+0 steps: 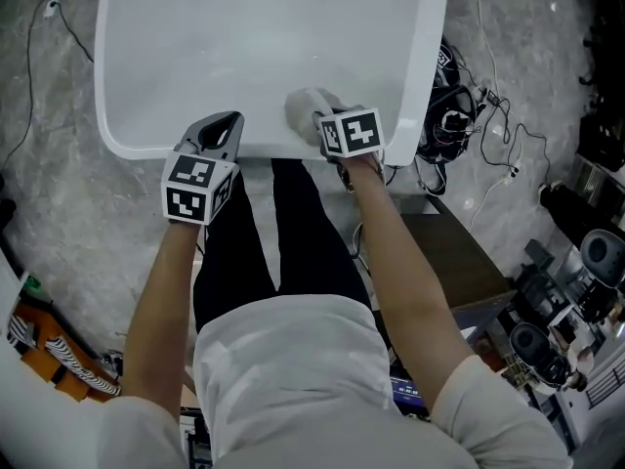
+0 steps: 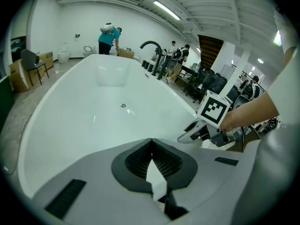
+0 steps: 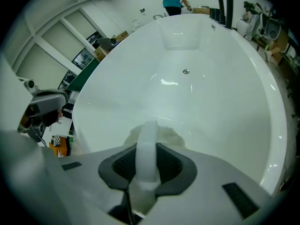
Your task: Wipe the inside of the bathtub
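Observation:
The white bathtub (image 1: pixel 264 47) fills the top of the head view, and its drain (image 3: pixel 186 71) sits far along the floor. My right gripper (image 1: pixel 324 119) reaches over the near rim and is shut on a white cloth (image 1: pixel 303 106). In the right gripper view the cloth (image 3: pixel 148 144) runs between the jaws and bunches against the tub wall. My left gripper (image 1: pixel 225 125) hovers at the near rim to the left, its jaws shut with nothing held. The left gripper view shows the left gripper's (image 2: pixel 151 143) tips meeting over the tub (image 2: pixel 93 111), with the right gripper (image 2: pixel 197 132) beside it.
A dark arched faucet (image 2: pixel 152 46) stands on the tub's far right rim. Tangled cables (image 1: pixel 459 115) and camera gear (image 1: pixel 576 272) lie on the floor to the right. A brown board (image 1: pixel 459 252) and orange items (image 1: pixel 49 350) flank my legs. A person in a teal shirt (image 2: pixel 108 36) stands beyond the tub.

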`<action>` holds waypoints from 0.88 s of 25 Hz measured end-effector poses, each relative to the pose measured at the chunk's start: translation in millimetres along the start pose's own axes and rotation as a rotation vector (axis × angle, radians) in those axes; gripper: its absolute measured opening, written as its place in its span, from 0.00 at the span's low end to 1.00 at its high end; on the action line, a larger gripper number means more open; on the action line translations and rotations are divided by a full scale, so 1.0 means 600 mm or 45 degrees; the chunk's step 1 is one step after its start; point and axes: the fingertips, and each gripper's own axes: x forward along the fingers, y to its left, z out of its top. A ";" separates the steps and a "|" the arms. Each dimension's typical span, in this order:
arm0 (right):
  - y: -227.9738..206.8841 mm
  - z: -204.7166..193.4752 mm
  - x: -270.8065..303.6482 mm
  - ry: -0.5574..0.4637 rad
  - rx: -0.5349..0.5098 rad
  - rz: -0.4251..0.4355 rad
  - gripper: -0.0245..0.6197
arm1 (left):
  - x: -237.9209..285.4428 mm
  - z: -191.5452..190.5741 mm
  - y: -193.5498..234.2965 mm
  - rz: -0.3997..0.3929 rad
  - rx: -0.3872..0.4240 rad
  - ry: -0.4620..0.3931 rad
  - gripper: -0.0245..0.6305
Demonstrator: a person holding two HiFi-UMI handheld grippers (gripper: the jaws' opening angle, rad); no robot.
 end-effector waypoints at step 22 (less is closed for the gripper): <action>0.244 0.091 0.105 0.009 -0.083 0.122 0.19 | -0.134 -0.086 0.217 0.159 -0.173 -0.071 0.06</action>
